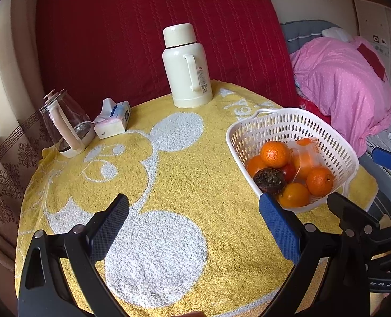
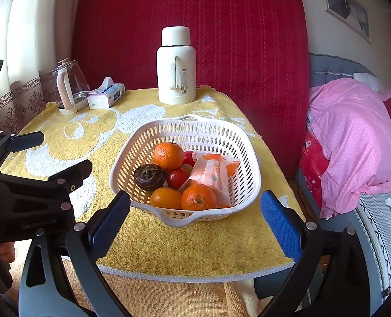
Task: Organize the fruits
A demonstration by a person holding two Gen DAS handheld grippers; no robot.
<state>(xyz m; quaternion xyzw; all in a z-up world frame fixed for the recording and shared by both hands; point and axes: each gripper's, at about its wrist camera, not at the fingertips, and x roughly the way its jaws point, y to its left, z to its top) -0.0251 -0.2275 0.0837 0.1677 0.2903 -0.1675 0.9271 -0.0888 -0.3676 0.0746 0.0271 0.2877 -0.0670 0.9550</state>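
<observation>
A white slotted basket (image 2: 195, 129) stands on the yellow towel, at the right in the left wrist view (image 1: 274, 120). It holds several oranges (image 2: 168, 155) (image 1: 274, 154), a dark purple fruit (image 2: 149, 176) (image 1: 269, 180), red fruits (image 2: 177, 177) and a plastic-wrapped orange item (image 2: 212, 174). My left gripper (image 1: 194, 214) is open and empty over the towel, left of the basket. My right gripper (image 2: 195, 211) is open and empty just in front of the basket's near rim. The left gripper also shows at the left of the right wrist view (image 2: 63, 155).
A cream thermos (image 1: 186, 66) stands at the back of the table. A glass kettle (image 1: 66, 129) and a tissue pack (image 1: 113, 119) sit at the back left. A bed with a pink quilt (image 2: 354, 137) lies to the right. The table's front edge (image 2: 195, 274) is near.
</observation>
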